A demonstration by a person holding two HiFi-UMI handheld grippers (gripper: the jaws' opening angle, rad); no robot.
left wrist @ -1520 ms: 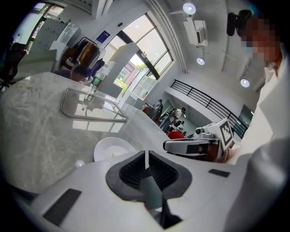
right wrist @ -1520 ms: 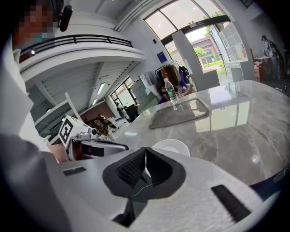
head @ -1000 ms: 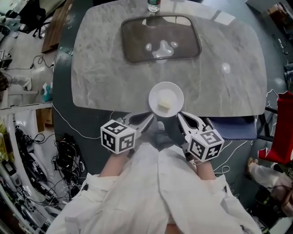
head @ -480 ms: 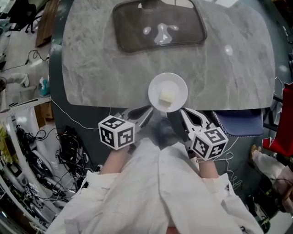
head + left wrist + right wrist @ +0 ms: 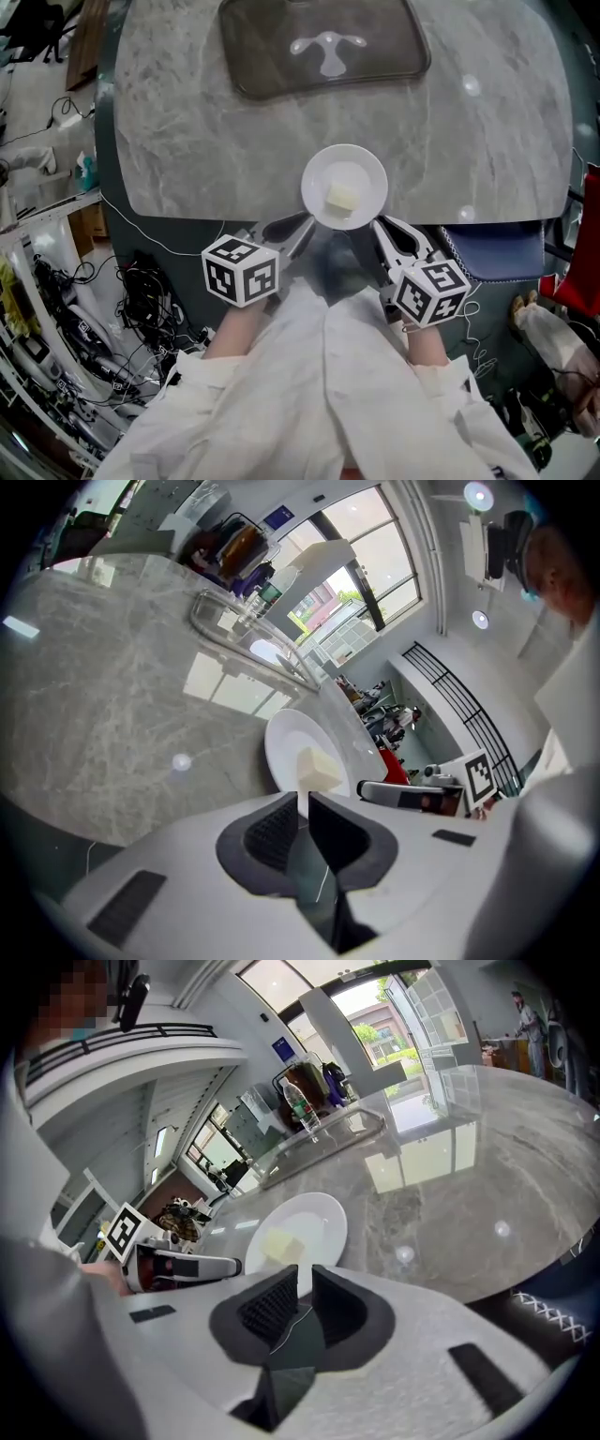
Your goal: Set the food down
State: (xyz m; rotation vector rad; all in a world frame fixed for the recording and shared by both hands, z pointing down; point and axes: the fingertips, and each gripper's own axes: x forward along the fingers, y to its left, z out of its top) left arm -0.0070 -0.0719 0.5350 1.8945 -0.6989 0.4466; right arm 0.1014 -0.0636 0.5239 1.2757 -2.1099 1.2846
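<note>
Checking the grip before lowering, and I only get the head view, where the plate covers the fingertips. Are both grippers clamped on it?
Observer: The left gripper is: its view shows its fingers shut on the plate's rim.
Operator: And the right?
Observer: Same, the right gripper pinches the rim too.
Operator: Anything past the tray?
Observer: A bottle stands beyond the tray's far rim.
</note>
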